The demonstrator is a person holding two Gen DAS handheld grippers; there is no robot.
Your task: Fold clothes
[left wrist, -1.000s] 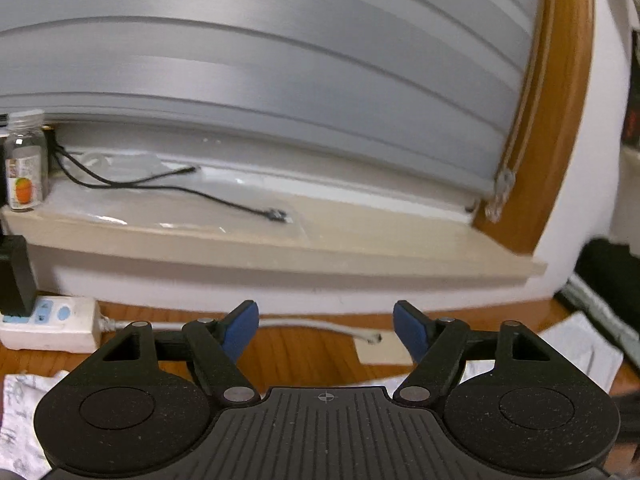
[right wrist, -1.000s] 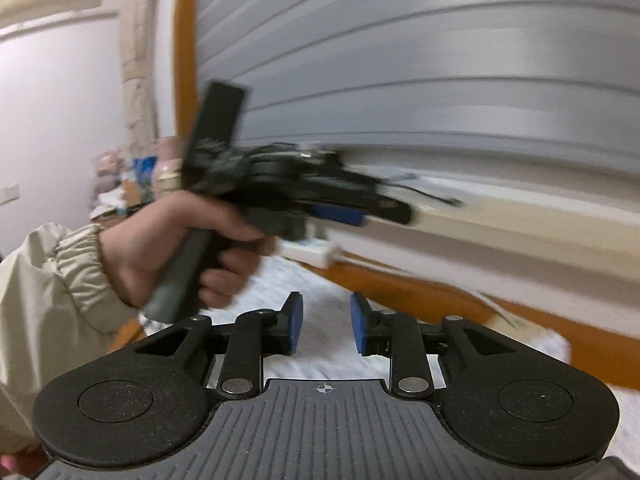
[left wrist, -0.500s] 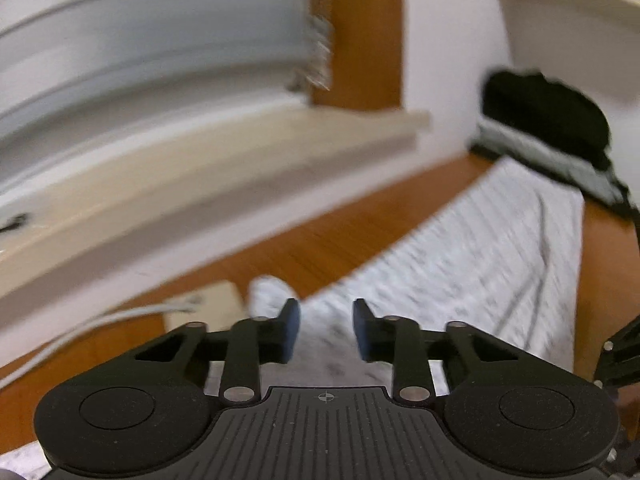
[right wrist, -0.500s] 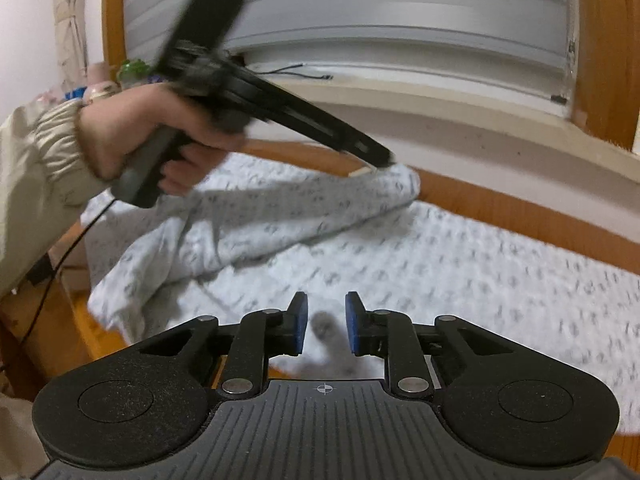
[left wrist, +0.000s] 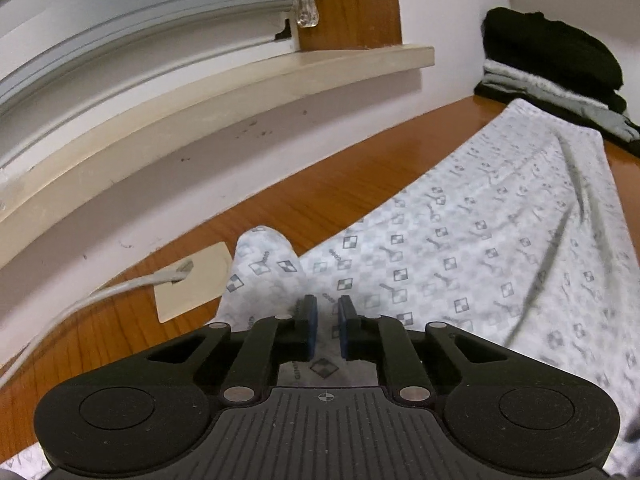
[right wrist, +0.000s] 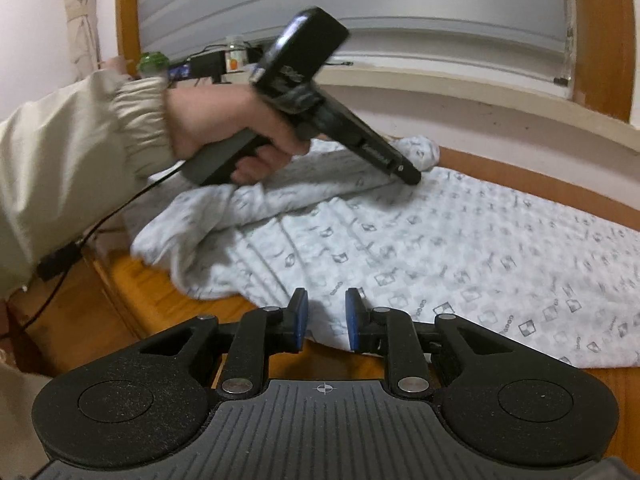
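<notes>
On the desk [left wrist: 360, 184] by the wall lies the cloth [right wrist: 460, 248], spread flat with its near edge at the desk's front. Our left gripper [left wrist: 325, 322] is closing its fingers over the far corner; fabric sits between them, not yet clearly pinched. Our right gripper [right wrist: 323, 318] hovers at the near hem, fingers narrowly apart and grasping nothing. We judge the cloth light, soft and limp: it will sag and slide on the smooth wood, so we should take it at corners and hems.
</notes>
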